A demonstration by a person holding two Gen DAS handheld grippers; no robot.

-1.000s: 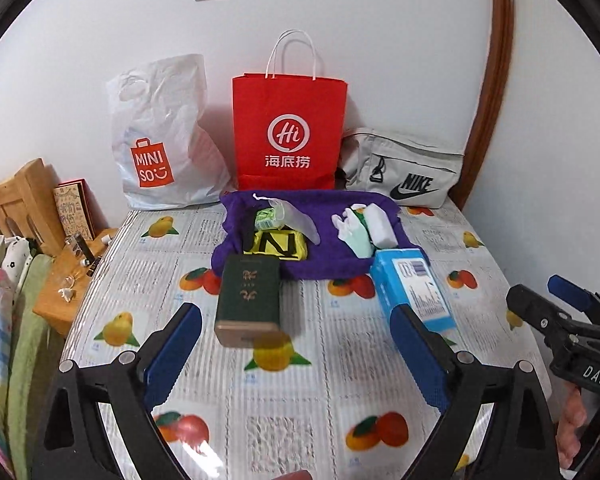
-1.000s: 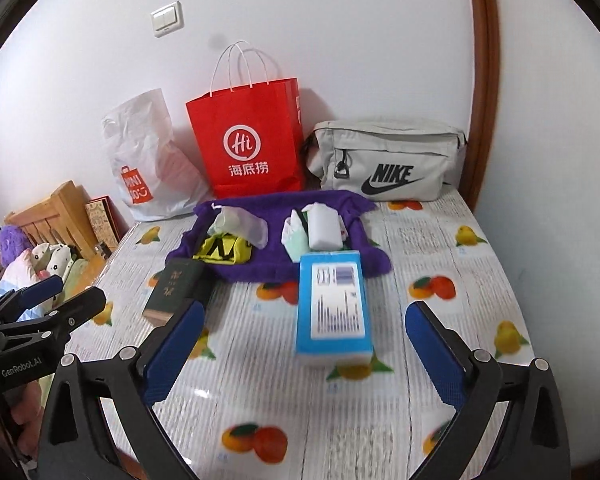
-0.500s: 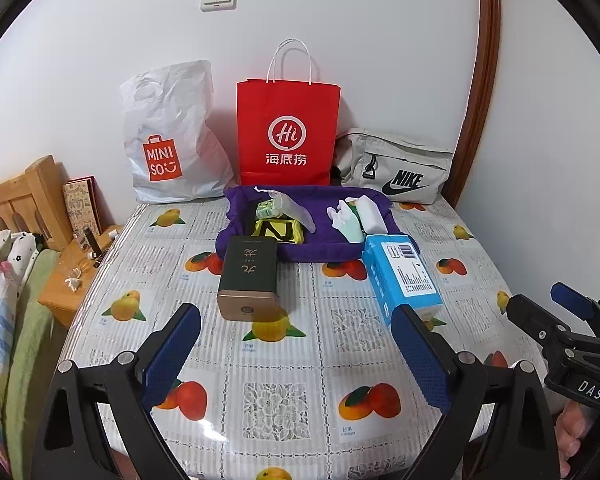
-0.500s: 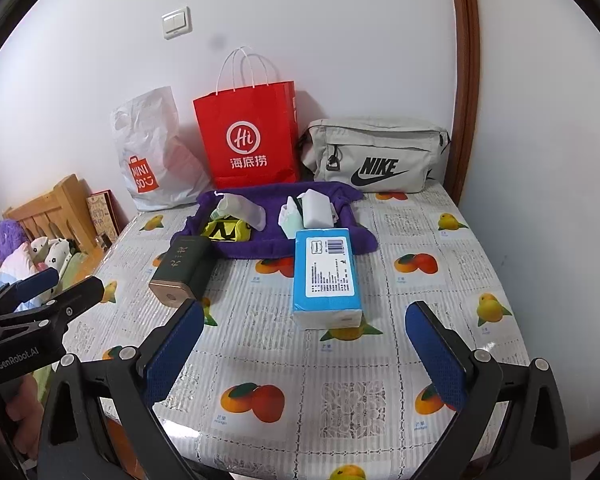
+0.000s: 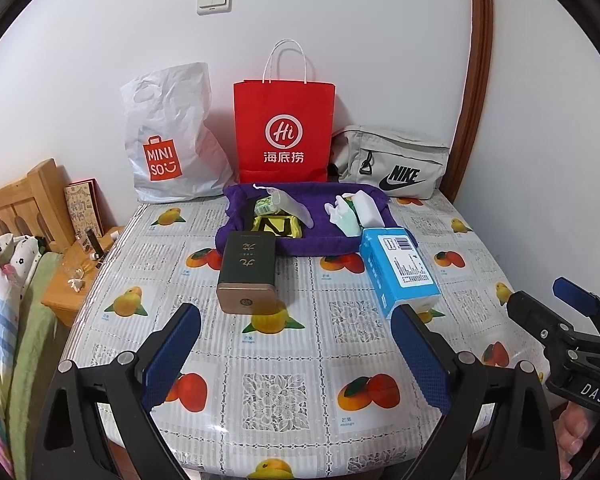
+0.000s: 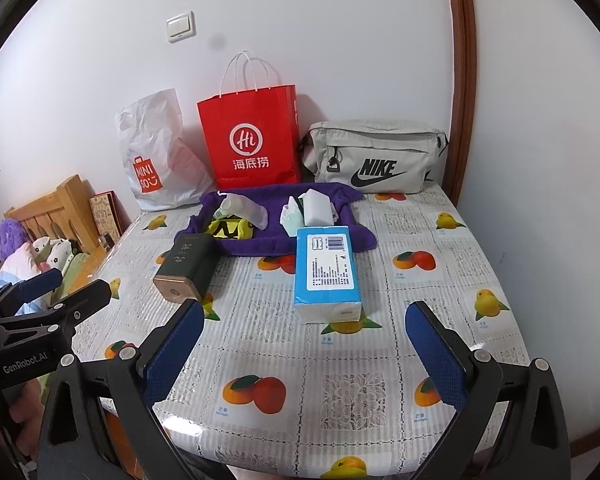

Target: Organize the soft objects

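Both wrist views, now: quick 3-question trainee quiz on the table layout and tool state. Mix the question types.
1. True or false: the blue tissue pack lies inside the purple cloth tray.
2. Which bag stands directly behind the tray? A) white Miniso bag B) red paper bag C) grey Nike bag
3. Fill in: both the left tool and the right tool are ____ and hold nothing.

Key:
1. False; it lies on the tablecloth, in front of the tray.
2. B
3. open
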